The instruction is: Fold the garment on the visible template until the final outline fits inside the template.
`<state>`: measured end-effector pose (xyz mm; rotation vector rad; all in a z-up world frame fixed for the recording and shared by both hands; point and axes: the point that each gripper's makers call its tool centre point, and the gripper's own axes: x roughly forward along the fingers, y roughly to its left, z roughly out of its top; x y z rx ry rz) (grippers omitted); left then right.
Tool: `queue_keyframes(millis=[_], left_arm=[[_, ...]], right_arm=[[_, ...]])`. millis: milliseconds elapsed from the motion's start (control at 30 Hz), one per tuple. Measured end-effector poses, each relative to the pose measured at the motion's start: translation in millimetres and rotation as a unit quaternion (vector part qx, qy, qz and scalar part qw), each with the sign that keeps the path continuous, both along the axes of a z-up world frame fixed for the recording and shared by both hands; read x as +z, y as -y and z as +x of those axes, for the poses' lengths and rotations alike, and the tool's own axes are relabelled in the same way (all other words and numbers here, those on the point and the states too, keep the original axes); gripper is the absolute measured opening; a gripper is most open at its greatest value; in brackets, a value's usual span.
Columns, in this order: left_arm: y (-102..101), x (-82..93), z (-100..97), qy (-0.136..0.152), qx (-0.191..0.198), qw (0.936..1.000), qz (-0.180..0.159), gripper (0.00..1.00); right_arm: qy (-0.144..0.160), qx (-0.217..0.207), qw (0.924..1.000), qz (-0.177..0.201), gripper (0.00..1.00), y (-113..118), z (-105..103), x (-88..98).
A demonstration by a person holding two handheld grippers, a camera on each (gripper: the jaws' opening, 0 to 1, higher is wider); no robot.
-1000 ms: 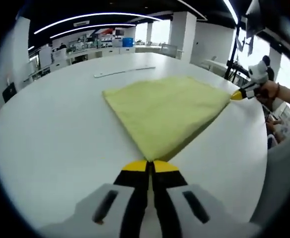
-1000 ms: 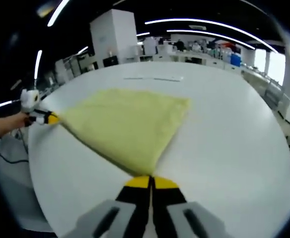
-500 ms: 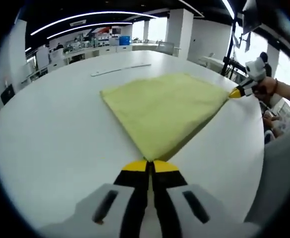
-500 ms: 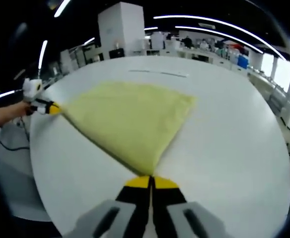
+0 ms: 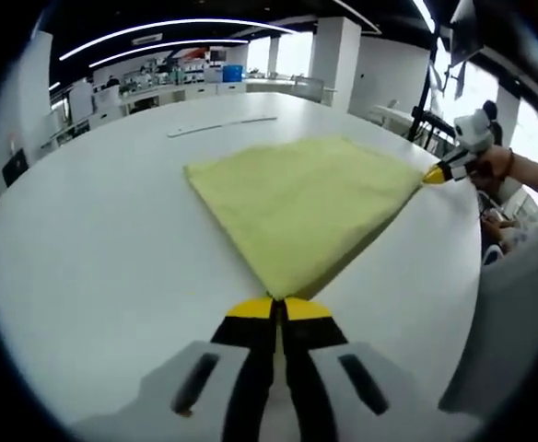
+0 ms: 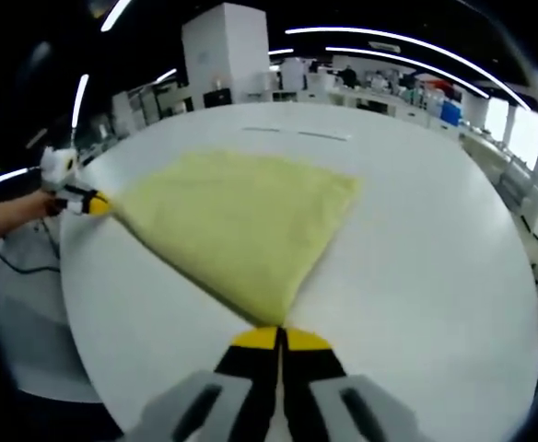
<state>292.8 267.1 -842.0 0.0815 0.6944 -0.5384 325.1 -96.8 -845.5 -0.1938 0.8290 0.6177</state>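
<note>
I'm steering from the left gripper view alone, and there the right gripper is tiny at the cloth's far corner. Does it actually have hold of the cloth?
Observer: Yes. In the right gripper view, the right gripper shows close up, its jaws shut together on a corner of the yellow cloth.
Operator: And how does my own gripper look from that side?
Observer: The left gripper has its yellow tips closed on the opposite corner, near the edge of the white table, with a hand holding it from beyond the edge.
</note>
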Motion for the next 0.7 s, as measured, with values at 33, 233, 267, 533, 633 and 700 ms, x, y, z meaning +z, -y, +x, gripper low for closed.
queue_keyframes(millis=[33,233,267,533,633,700], left_arm=[[1.1,0.3,-2.5,0.0,0.002,1.0,-0.002,0.0],[4.4,2.4,-9.7,-0.002,0.004,1.0,-0.001,0.0],[4.3,2.3,-10.3,-0.003,0.004,1.0,-0.001,0.0],[1.5,0.7,-14.3,-0.001,-0.001,1.0,0.009,0.0],[0.9,0.8,-13.6,0.001,0.003,0.9999,0.01,0.0],[-0.5,-0.3,-13.6,0.001,0.004,1.0,0.009,0.0]], right_arm=[[0.0,0.0,1.0,0.0,0.0,0.1,-0.7,0.1],[-0.005,0.002,1.0,0.003,0.0,1.1,-4.7,-2.3],[-0.006,0.003,1.0,0.003,0.0,0.9,-4.5,-2.7],[-0.006,0.007,1.0,0.002,0.0,1.2,-10.9,-2.4],[-0.006,0.006,1.0,0.002,0.0,2.2,-12.4,-2.7],[-0.008,0.004,1.0,-0.005,0.0,7.4,-14.8,-4.5]])
